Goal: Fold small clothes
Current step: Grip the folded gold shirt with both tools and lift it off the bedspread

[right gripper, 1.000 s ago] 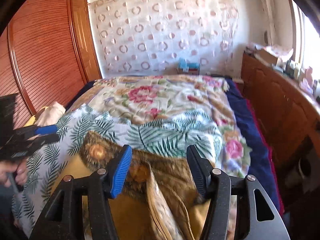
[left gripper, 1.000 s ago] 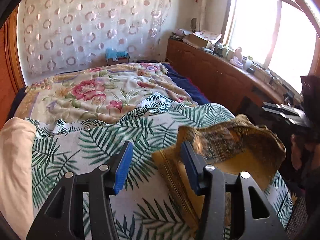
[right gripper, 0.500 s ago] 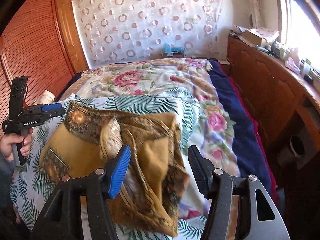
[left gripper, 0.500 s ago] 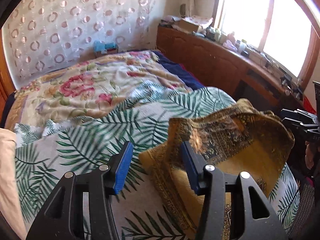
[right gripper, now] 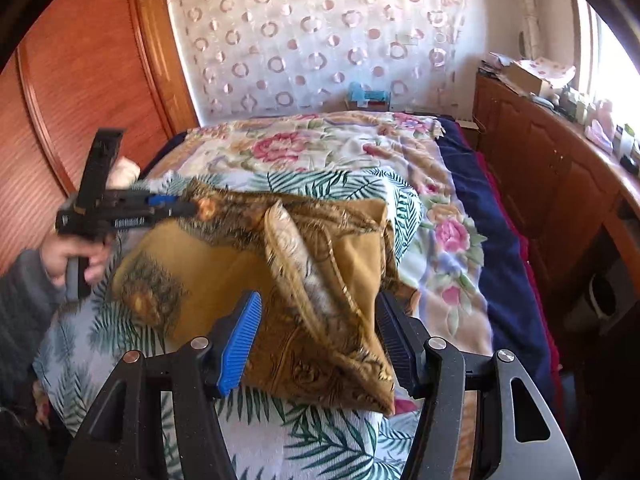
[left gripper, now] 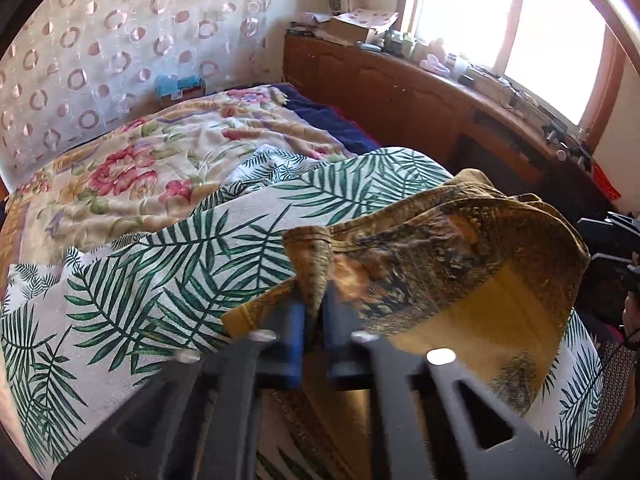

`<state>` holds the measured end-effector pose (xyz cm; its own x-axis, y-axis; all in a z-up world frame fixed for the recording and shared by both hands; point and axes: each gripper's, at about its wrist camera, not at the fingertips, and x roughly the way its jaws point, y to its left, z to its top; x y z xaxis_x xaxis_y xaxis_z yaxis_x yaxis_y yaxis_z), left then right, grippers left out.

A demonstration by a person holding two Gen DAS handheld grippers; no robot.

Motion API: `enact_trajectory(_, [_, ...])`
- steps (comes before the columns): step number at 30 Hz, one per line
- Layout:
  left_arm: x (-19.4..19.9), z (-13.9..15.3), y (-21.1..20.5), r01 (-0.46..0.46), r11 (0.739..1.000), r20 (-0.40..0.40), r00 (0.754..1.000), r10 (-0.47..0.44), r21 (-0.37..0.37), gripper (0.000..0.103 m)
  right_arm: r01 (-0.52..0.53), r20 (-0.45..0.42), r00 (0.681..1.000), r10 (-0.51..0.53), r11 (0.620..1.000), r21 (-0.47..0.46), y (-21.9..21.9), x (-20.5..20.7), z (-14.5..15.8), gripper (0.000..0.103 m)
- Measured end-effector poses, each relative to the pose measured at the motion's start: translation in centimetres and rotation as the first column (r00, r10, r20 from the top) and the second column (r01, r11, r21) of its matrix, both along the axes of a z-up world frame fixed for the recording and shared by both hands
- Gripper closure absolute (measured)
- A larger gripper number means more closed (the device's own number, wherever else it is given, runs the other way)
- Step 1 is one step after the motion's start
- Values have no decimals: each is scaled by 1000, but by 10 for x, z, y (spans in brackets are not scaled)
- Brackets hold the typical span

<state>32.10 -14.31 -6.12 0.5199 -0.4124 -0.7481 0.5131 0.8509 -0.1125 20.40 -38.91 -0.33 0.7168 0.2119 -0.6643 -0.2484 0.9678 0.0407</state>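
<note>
A mustard-yellow garment with a brown ornate border [left gripper: 460,248] [right gripper: 224,264] lies bunched on the palm-leaf sheet [left gripper: 180,264] of the bed. My left gripper [left gripper: 314,308] is shut on a corner of the garment's patterned border, and the cloth rises out of its blue pads. In the right wrist view the left gripper [right gripper: 188,208], held by a hand [right gripper: 68,252], pinches that far-left corner. My right gripper [right gripper: 318,300] stands open over the near folded end of the garment. The cloth lies between its fingers, and the pads do not press on it.
A floral blanket [right gripper: 320,152] covers the far half of the bed, with a dark blue one [right gripper: 492,232] along its right side. A wooden cabinet [left gripper: 400,92] with clutter runs under the window. A red-brown wardrobe [right gripper: 88,80] stands at the left.
The left gripper's jaws have gone from wide apart to shut on the garment's corner. The right gripper has drawn back towards the near end of the garment, and its jaws have stayed apart.
</note>
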Motion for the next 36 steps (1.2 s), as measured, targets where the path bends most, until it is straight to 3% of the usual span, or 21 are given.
enact_trajectory(2, [-7,6,3,-11,1000,39,999,11,6,99,3,-22,1000,-4,999,-46,2,6,-4,41])
enact_trajectory(5, [-17,18,16,-34,999,62,997,35,-29,99,54,22,998,-52,994,-96,-5,22,-2,42])
enact_trajectory(6, [-19,19,22,-41,999,63,997,43,-33,99,80,31,996,-78,993,-92,-10,28,0,47])
enact_trajectory(9, [-22,14,31,-67,997,55,996,69,-27,99,144,9,990,-144,989,-20,-28,53,3,49])
enact_trajectory(13, [-14,-1,32,-69,997,5,998,69,-25,97,107,-66,993,-102,991,81,-28,72,-7,49])
enact_trajectory(15, [-9,-4,31,-77,997,-8,997,77,-13,87,77,-73,995,-70,992,95,-23,74,-11,49])
enact_trajectory(17, [-5,-7,32,-99,995,-14,995,99,3,67,65,-82,995,-57,994,88,-19,78,-14,49])
enact_trajectory(19, [0,-13,34,-116,993,-39,992,116,1,60,65,-93,994,-57,994,85,-21,84,-17,49])
enact_trajectory(23, [5,-22,35,-110,994,-81,991,108,-17,60,32,-122,992,-19,994,108,-19,98,-24,49])
enact_trajectory(31, [7,-23,25,-99,994,-83,992,96,-40,60,-11,-84,996,16,998,67,-20,99,-33,53])
enact_trajectory(33, [7,-22,23,-81,996,-81,994,77,-43,80,-43,-86,995,51,995,90,-18,99,-37,72])
enact_trajectory(34, [7,-22,23,-67,995,-103,993,60,-67,91,-46,-82,995,53,995,89,-18,98,-38,73])
enact_trajectory(36, [5,-18,23,-66,994,-109,992,57,-82,94,-53,-79,995,60,994,91,-19,98,-40,81])
